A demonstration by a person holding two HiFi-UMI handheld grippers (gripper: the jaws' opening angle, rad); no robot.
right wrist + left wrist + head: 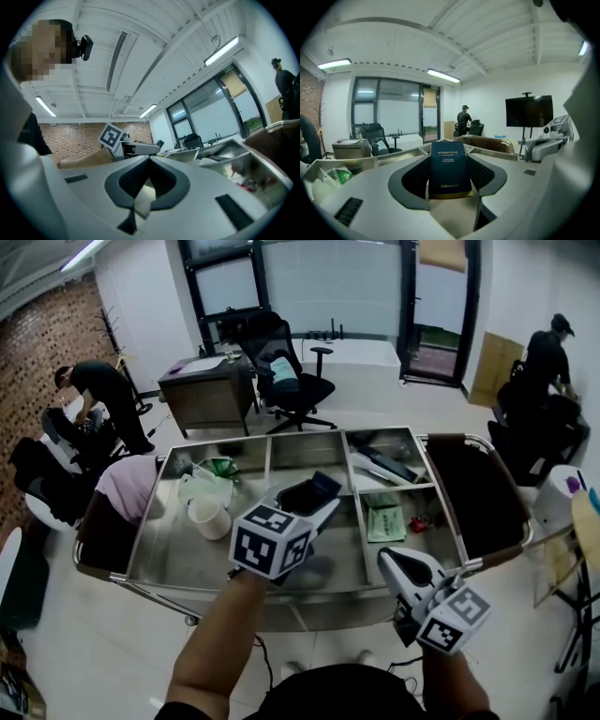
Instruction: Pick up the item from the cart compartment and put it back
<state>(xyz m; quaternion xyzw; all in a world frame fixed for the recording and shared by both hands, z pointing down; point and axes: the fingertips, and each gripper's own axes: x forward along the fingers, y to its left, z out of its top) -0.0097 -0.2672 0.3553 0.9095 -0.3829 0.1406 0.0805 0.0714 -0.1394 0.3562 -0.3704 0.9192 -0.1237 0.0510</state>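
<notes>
My left gripper is raised over the middle of the steel cart and is shut on a dark blue box. In the left gripper view the blue box stands upright between the two dark pads, with white print on its face and a gold band at its foot. My right gripper hangs at the cart's front right edge, above the rim. In the right gripper view its jaws meet at the tips with nothing between them.
The left compartment holds a white cup and a green bag. A green packet and small red bits lie in the right compartment, a dark flat item behind them. Brown padded handles flank the cart. People work at far left and far right.
</notes>
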